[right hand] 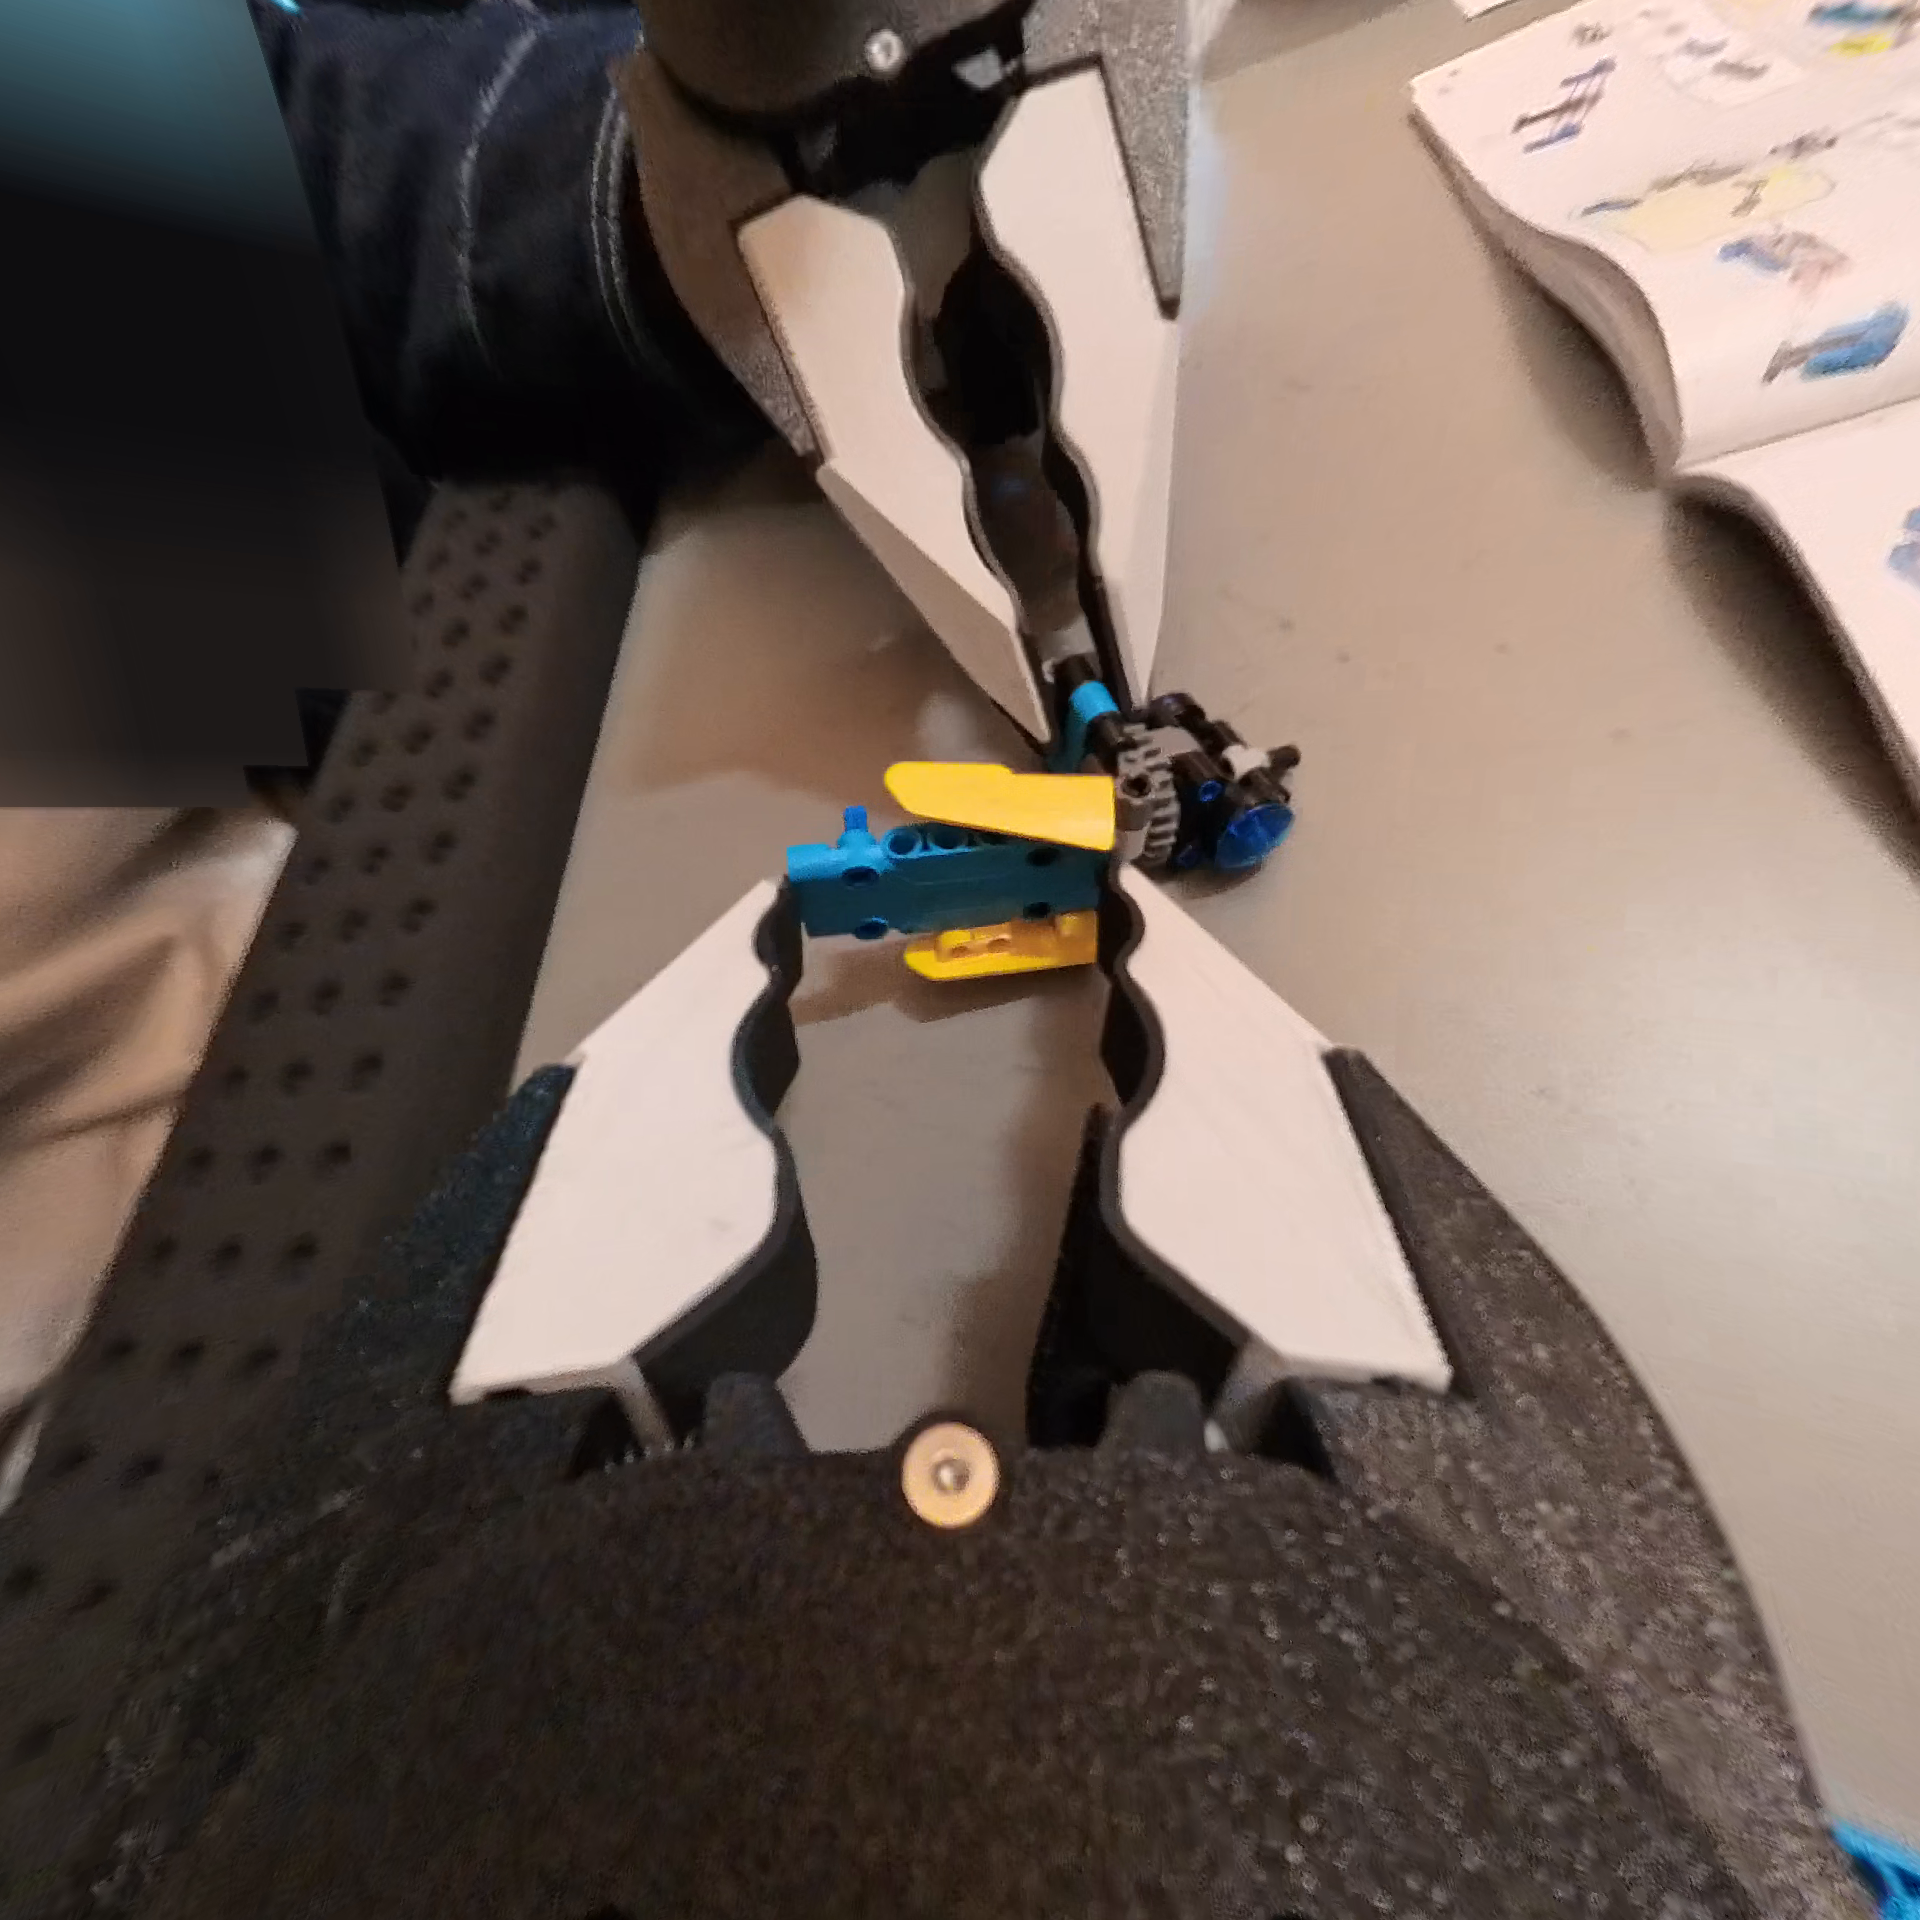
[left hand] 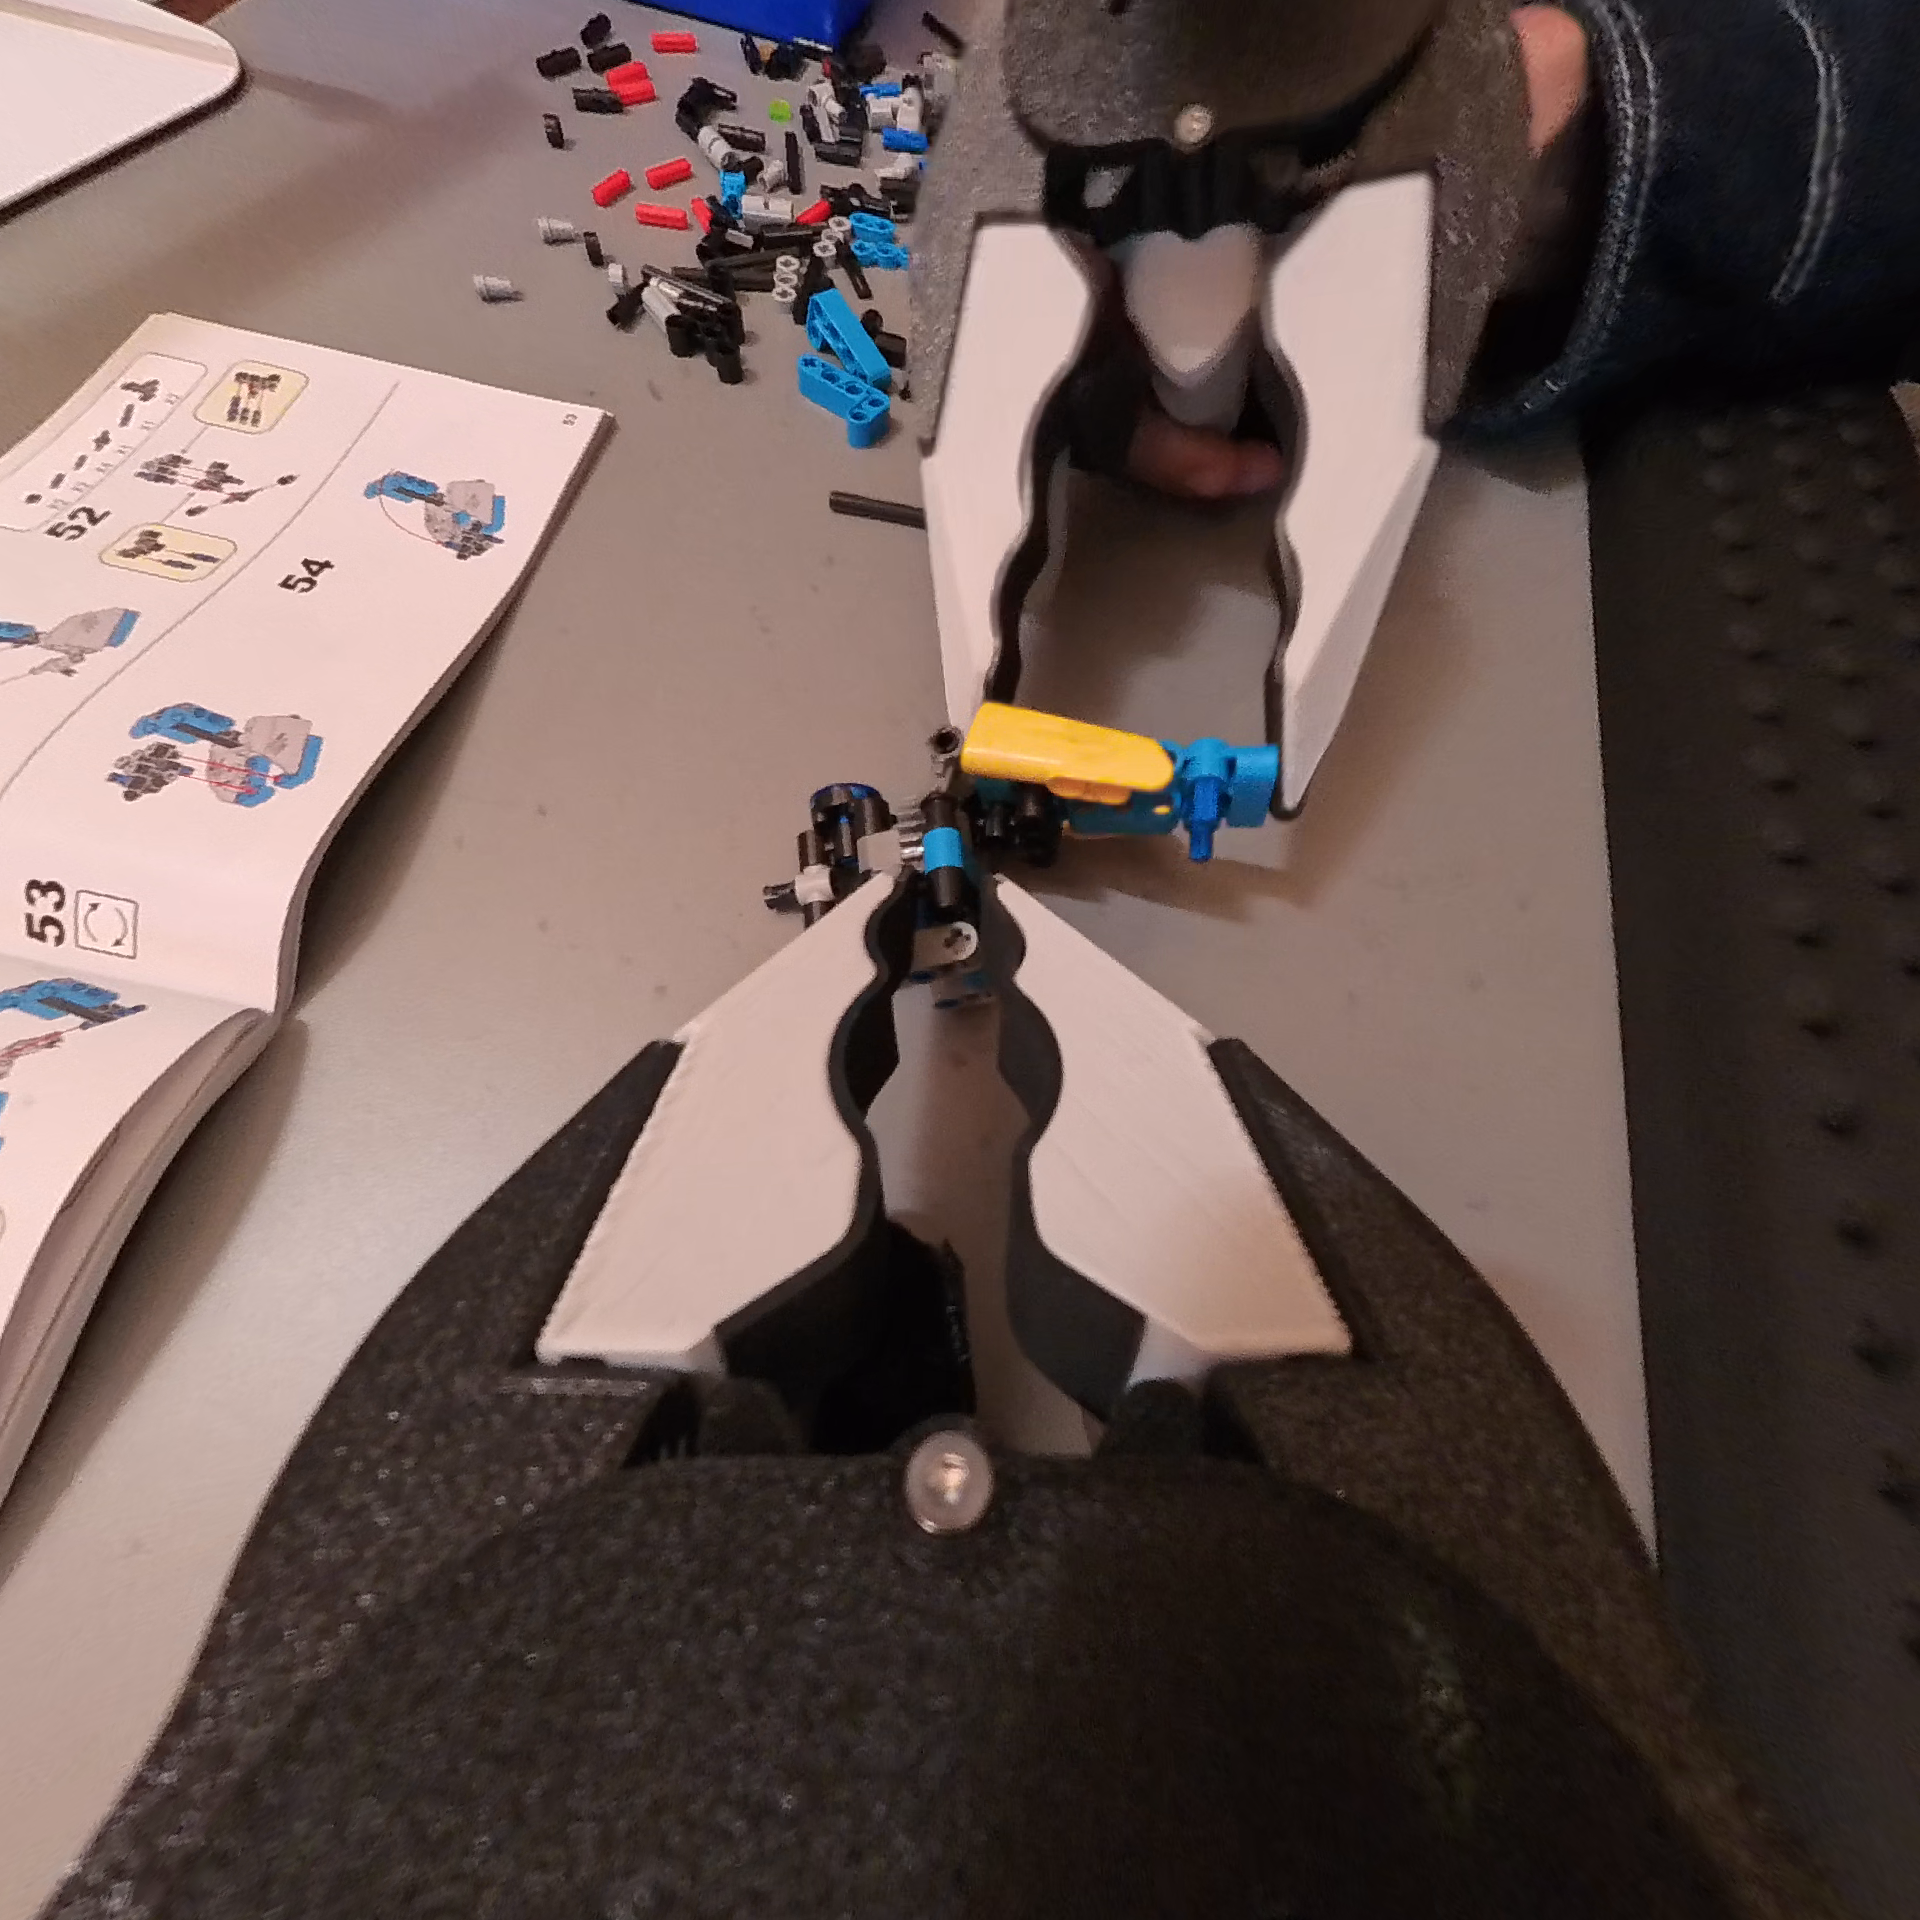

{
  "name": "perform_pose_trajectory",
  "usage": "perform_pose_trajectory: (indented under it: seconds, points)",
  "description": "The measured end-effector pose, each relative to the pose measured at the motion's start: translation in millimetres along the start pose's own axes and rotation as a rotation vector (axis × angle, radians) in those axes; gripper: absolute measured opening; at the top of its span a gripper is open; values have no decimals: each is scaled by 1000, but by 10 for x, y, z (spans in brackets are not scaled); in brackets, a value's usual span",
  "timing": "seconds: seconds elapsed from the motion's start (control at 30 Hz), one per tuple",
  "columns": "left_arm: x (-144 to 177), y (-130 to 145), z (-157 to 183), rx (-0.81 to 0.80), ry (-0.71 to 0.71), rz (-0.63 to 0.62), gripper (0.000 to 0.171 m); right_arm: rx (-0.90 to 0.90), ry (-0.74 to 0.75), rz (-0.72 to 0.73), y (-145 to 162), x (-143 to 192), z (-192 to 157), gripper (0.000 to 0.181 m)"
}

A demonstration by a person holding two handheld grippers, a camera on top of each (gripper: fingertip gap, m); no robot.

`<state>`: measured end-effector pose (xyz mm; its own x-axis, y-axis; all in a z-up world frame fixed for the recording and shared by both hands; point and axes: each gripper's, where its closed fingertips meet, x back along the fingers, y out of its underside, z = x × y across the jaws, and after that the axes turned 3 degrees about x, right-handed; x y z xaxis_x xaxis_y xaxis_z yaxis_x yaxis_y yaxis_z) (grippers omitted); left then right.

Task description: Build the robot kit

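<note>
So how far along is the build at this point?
Done: a small blue, yellow and black model is already joined up. In hand: the left gripper clamps its black end, the right gripper its blue-yellow end. Left: many loose parts lie on the table beside the open booklet.

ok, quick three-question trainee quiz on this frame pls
1. True or false: the left tool is clamped on the black-and-blue end of the brick model.
2. The panel on the model, near the right tool, is: A red, B yellow, C green?
3. What lies open on the table near the loose parts?

Key: 1 true. 2 B. 3 the instruction booklet.
</note>
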<state>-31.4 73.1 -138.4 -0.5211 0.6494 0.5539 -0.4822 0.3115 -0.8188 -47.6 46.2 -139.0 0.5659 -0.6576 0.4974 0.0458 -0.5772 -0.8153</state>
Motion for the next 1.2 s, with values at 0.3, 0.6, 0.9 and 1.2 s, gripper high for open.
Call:
perform_pose_trajectory:
  seconds: [0.3, 0.6, 0.9, 1.2]
  points:
    - [-10, -2, -8, -31, -29, -1, 11, -205, -194, 43, -65, 43, 2, 57]
    - [-7, 6, 7, 4, -6, -2, 11, 53, -65, -17, -20, -45, -47, 57]
    - [-4, -2, -2, 31, 1, 2, 11, -19, -63, 6, -37, -28, -30, 58]
    - [15, -12, -65, 49, -37, 7, 11, 13, 86, -21, 36, 53, 61, 61]
